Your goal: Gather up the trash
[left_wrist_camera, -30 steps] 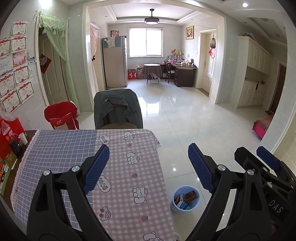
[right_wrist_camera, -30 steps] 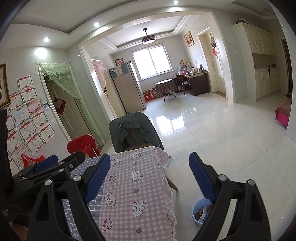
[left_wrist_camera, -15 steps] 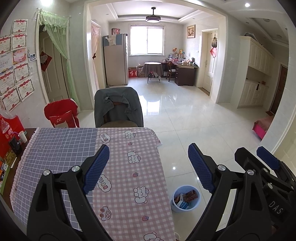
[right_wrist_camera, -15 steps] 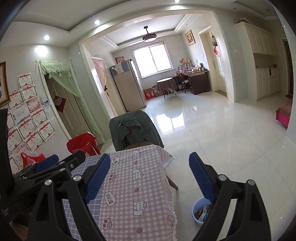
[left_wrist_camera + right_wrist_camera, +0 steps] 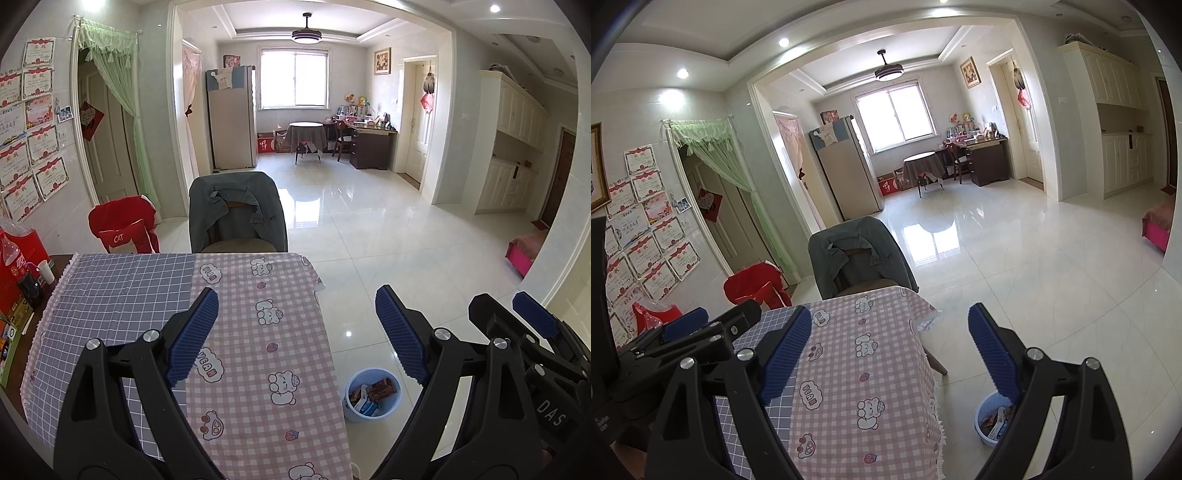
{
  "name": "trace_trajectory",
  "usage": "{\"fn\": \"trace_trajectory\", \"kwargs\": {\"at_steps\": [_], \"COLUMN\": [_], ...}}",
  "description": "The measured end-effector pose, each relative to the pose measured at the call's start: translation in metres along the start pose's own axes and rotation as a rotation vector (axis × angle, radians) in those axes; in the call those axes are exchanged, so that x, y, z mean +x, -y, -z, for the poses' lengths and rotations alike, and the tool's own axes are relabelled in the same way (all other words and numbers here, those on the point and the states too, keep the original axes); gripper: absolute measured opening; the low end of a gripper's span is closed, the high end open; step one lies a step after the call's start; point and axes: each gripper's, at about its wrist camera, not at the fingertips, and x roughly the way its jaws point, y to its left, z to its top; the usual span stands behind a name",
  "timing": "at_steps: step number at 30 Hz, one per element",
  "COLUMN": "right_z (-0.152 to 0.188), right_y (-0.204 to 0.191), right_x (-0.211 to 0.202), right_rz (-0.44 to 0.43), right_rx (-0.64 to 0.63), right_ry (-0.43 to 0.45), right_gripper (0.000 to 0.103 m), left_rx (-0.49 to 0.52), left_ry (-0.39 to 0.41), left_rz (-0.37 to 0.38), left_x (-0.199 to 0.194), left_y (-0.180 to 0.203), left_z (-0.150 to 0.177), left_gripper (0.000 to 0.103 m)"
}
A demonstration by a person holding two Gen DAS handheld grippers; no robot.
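Both tools stand wide apart with nothing between the pads. The left tool (image 5: 295, 332) hangs over the near part of the desk (image 5: 110, 295); the right tool (image 5: 886, 354) is just beside it, partly past the desk's right edge.

**Location of the trash.** The only trash in view lies in the light blue bin (image 5: 373, 397) on the floor tiles, just beside the desk's right edge. The cloth-covered desk top shows no loose litter in either view. Judged from this, collection looks largely done, or the remaining pieces are out of view.

**Handling of the trash.** The bin contents (image 5: 369, 395) look like small printed wrappers and cartons; exact types are too small to tell.
- Expect them to be light, thin and easily crushed.
- Glossy film is likely to slip, so take hold across a fold or a flat edge, not a corner.
- Boxes should be stiffer; pinch them across the narrow faces.

**Handling of the bin.** It is a round, smooth plastic tub, probably light and slightly flexible. Grip it at the rim if you must move it.

**Surfaces.**
- The desk carries two soft cloths: a grey-blue grid cloth (image 5: 122, 295) and a pink gingham cloth (image 5: 266, 350) with cartoon prints and a frayed hem. Either may bunch if the pads drag on it.
- The floor (image 5: 388, 240) is glossy, hard tile.
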Motion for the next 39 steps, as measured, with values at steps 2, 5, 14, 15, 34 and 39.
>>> {"fn": "trace_trajectory", "kwargs": {"at_steps": [2,5,14,15,34,39], "right_z": [-0.0004,-0.0007,-0.0019,-0.0009,0.0029,0.0039], "right_y": [0.0006,0.0011,0.0010,0.0002,-0.0051,-0.0053], "right_x": [0.0004,0.0008,0.0008,0.0005,0.0052,0.0060], "right_rz": [-0.001,-0.001,-0.001,-0.001,-0.004,-0.005], "right_rx": [0.001,0.000,0.001,0.001,0.006,0.006], "right_ry": [-0.002,-0.002,-0.003,-0.003,-0.003,-0.006], "right_gripper": [0.085,0.085,0.085,0.085,0.086,0.086], "left_rx": [0.001,-0.001,-0.001,-0.002,0.006,0.004], "left_ry": [-0.001,-0.001,-0.003,-0.003,-0.011,-0.012], "left_rz": [0.000,0.000,0.000,-0.001,0.003,0.002], "left_x": [0.0005,0.0012,0.0012,0.0013,0.0055,0.0047], "left_y": [-0.0003,-0.0020,-0.0022,-0.0027,-0.0047,-0.0037], "left_z": [0.0005,0.0005,0.0004,0.0002,0.0069,0.0080], "left_gripper": [0.086,0.086,0.086,0.086,0.086,0.086]}}
